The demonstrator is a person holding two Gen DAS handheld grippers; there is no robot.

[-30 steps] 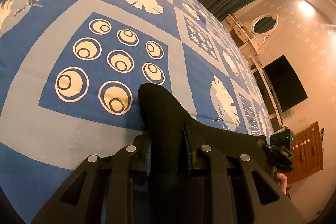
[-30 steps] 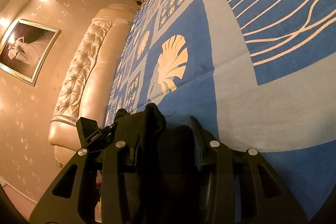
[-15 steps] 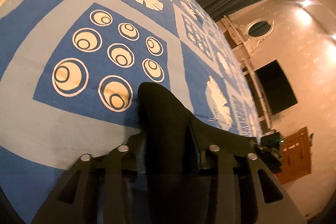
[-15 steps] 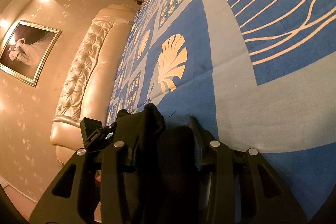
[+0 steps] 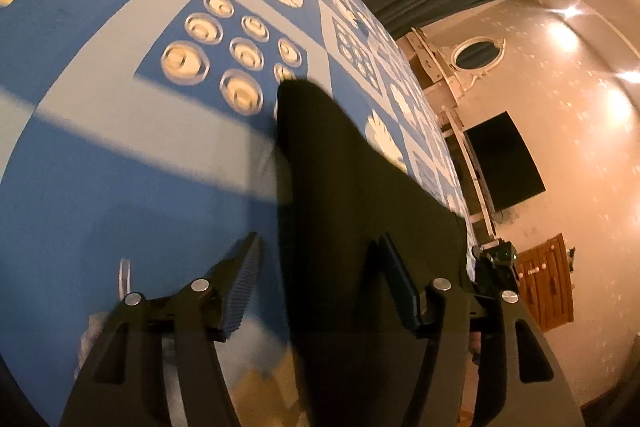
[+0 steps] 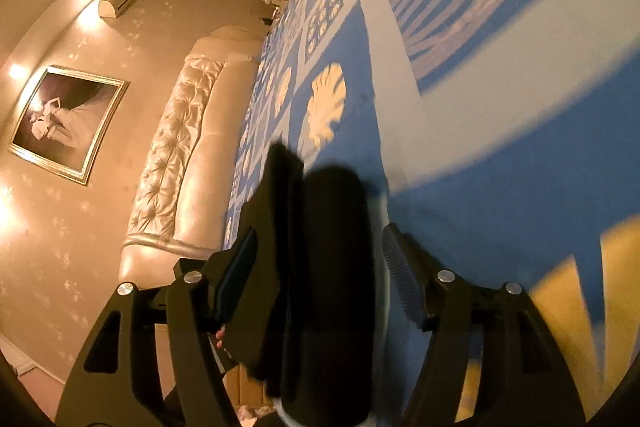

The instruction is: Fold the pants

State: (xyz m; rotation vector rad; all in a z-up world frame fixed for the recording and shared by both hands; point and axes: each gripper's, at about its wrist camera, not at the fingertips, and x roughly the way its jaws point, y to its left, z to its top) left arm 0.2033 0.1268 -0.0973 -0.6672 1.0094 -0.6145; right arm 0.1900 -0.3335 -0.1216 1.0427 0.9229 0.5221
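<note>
The black pants point(image 5: 344, 195) lie folded on the blue patterned bedspread point(image 5: 120, 155). In the left wrist view my left gripper point(image 5: 320, 283) is open, its fingers standing apart on either side of the pants' near edge. In the right wrist view the pants point(image 6: 320, 247) show as a thick dark fold between the spread fingers of my right gripper point(image 6: 316, 271), which is open too. Neither gripper pinches the cloth. The right gripper's body point(image 5: 494, 263) shows at the far end of the pants in the left view.
The bedspread point(image 6: 480, 107) covers a wide bed. A padded cream headboard point(image 6: 180, 155) and framed picture point(image 6: 66, 123) are left in the right view. A dark TV point(image 5: 504, 159), mirror point(image 5: 476, 53) and wooden cabinet point(image 5: 548, 283) line the wall in the left view.
Both grippers were shut on the pants' edge; now both have opened and let go. Both have drawn back and lifted a little, and the views are motion-blurred.
</note>
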